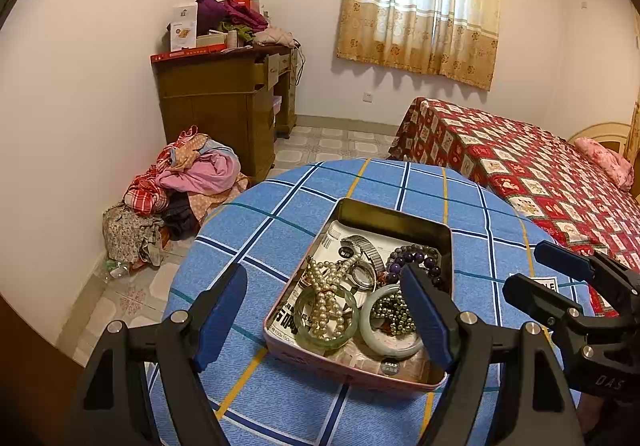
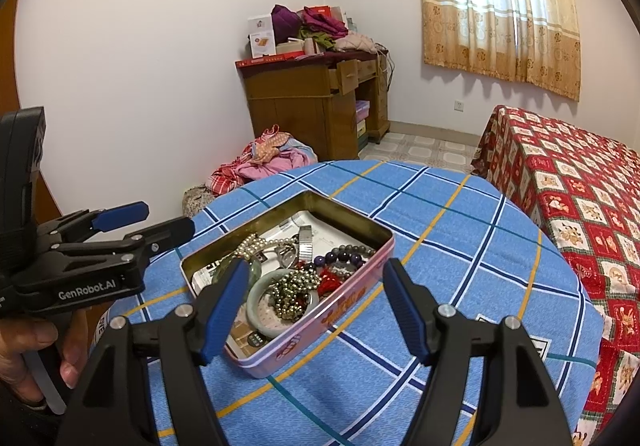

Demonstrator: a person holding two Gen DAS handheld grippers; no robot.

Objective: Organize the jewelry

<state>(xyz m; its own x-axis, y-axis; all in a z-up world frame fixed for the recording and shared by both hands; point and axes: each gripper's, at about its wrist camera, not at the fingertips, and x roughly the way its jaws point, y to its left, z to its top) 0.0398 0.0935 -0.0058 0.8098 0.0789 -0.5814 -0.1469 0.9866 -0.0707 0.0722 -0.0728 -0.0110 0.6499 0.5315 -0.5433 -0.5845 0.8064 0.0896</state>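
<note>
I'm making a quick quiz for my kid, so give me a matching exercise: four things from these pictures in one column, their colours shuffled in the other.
Things:
1. tin
2. tablecloth
3. bead bracelet
4. bedspread

Colours:
A. red patchwork
B. purple
C. pink outside
D. blue with checks

Pairs: 1-C, 2-D, 3-B, 4-A

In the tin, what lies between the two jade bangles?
A pearl strand lies across the darker bangle; beyond it only the paper lining shows before the pale bangle, in the left wrist view.
</note>
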